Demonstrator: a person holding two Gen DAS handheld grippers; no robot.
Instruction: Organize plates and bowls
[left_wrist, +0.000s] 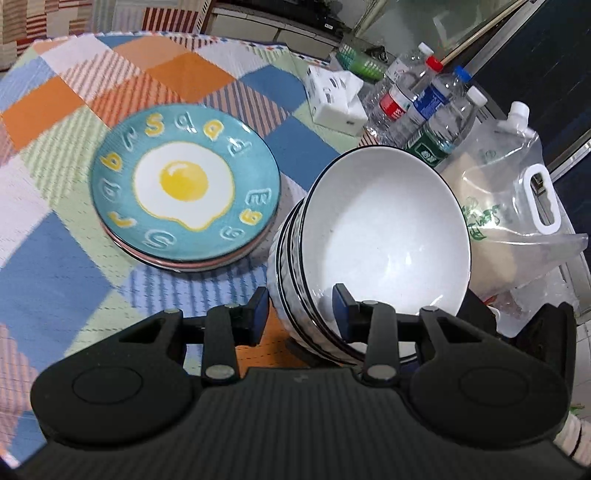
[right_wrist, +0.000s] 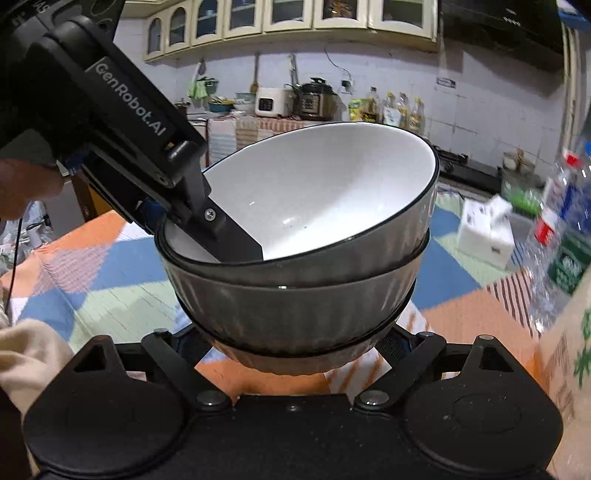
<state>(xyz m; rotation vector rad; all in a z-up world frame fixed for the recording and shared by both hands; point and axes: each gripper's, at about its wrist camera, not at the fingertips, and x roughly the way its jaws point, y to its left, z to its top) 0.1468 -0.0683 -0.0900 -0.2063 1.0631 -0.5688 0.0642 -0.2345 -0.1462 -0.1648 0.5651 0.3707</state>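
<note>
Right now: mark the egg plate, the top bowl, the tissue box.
egg plate (left_wrist: 184, 179), left wrist view, on the yolk.
top bowl (right_wrist: 325, 184), right wrist view, inner wall.
tissue box (left_wrist: 334, 107), left wrist view, front face.

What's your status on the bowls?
Left gripper clamped on bowl stack rim. Right gripper around stack's base, grip unclear. Stack tilted. Plate stack beside, apart.

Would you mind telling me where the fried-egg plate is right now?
In the left wrist view the fried-egg plate tops a small stack of plates on the checked tablecloth, left of the stacked white bowls. The right wrist view does not show it.
</note>
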